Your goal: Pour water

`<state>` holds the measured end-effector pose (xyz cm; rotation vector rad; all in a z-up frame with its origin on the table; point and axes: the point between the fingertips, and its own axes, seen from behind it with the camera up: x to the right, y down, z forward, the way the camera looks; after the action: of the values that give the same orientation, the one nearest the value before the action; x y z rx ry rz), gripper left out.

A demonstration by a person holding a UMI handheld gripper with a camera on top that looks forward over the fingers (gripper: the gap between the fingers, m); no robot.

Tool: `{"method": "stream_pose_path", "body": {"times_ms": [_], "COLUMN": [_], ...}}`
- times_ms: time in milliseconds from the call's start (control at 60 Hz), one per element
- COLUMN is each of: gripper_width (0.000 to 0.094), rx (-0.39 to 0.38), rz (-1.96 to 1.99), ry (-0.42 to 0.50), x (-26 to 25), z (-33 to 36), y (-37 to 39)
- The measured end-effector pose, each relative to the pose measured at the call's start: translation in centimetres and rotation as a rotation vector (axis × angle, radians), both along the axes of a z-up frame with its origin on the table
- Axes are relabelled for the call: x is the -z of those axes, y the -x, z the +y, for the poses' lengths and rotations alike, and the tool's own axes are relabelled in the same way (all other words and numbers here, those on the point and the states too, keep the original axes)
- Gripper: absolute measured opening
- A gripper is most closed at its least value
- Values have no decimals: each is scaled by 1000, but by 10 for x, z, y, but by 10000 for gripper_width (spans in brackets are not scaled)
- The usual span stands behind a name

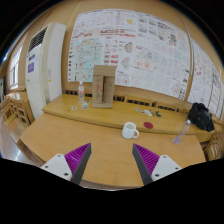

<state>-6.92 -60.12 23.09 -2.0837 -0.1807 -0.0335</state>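
Cup: a white cup (130,130) with a handle stands upright on the wooden table (95,145), ahead of the claw and slightly toward its right finger, apart from both fingers with bare tabletop between.
Bottle: a clear plastic bottle (82,95) stands upright on the raised ledge (150,118) behind the table, well beyond the claw and off toward its left side, just beside a tall cardboard box (103,87).
Second bottle: another clear bottle (184,130) leans tilted near the far right end of the table, close to a black bag (201,116); whether either bottle has water in it cannot be told.
Claw: the gripper (112,160) hangs above the near part of the table, fingers spread wide with a broad gap between them.
Pads: the purple pads (72,158) face inward on each finger; nothing lies between them but the tabletop seen below.
Contact: the fingers touch nothing and hold nothing.
Small items: a red object (148,113) and a pink one (147,125) lie near the ledge, just beyond the cup.
Backdrop: the wall behind is covered with large printed sheets (130,45); a white air conditioner (48,65) stands at the left.
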Motion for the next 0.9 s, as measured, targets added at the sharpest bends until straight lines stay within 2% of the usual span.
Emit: {"method": "stream_pose_path", "body": {"times_ms": [167,467,633,900], "gripper_width": [854,852,849,848], "rx": [52,212,273,274], "rz": [10,-14,-44,-4], "ry": [41,113,63,-30], "x": [25,123,155,183], "z": [1,22,86,233], "y": [-49,-257,-391,-532]}}
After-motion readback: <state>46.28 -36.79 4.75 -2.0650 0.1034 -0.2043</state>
